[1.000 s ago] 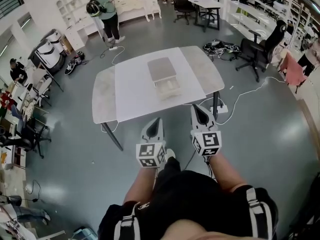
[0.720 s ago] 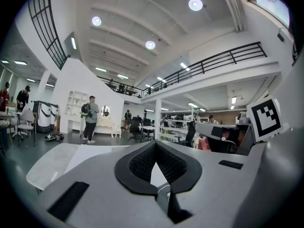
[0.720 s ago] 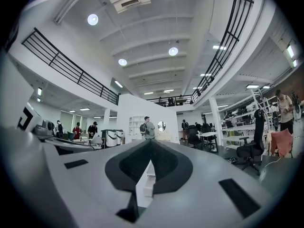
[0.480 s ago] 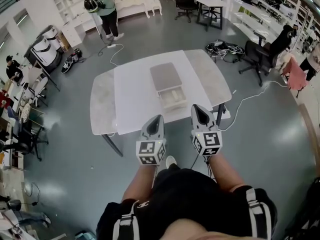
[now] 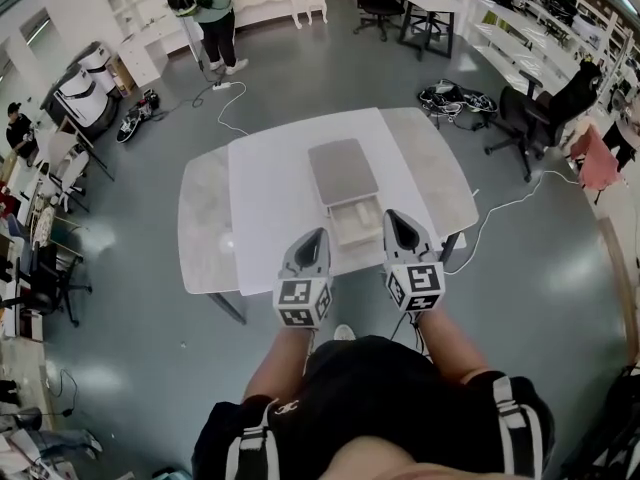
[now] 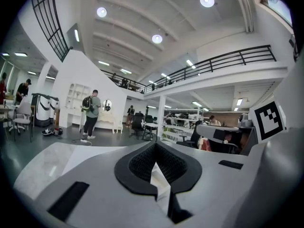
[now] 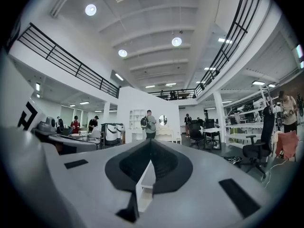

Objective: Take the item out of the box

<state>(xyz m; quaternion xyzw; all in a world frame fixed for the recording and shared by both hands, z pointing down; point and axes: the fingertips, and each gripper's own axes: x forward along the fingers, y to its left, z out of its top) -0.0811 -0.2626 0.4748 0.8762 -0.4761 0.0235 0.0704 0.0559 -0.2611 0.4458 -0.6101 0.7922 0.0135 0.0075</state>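
The box [image 5: 342, 171] has a flat grey top and stands in the middle of a white table [image 5: 270, 188]. Its pale drawer [image 5: 355, 221] is pulled out toward me, and what lies in it is too small to make out. Both grippers hover side by side over the table's near edge, pointing at the box. My left gripper [image 5: 317, 235] is shut and empty, just left of the drawer. My right gripper [image 5: 392, 216] is shut and empty, just right of the drawer. In the left gripper view the left gripper [image 6: 155, 148] shows jaws together, as does the right gripper [image 7: 151, 144] in the right gripper view.
The table's two ends are grey marble slabs [image 5: 203, 218]. A cable [image 5: 500, 208] runs over the floor at the right, near an office chair [image 5: 545, 108]. A person with a backpack [image 5: 205, 8] stands far behind the table. Desks and shelves line the room's edges.
The table and box have come closer in the head view. Both grippers, earlier short of the table, now reach over its near edge beside the drawer. Their jaws have stayed together.
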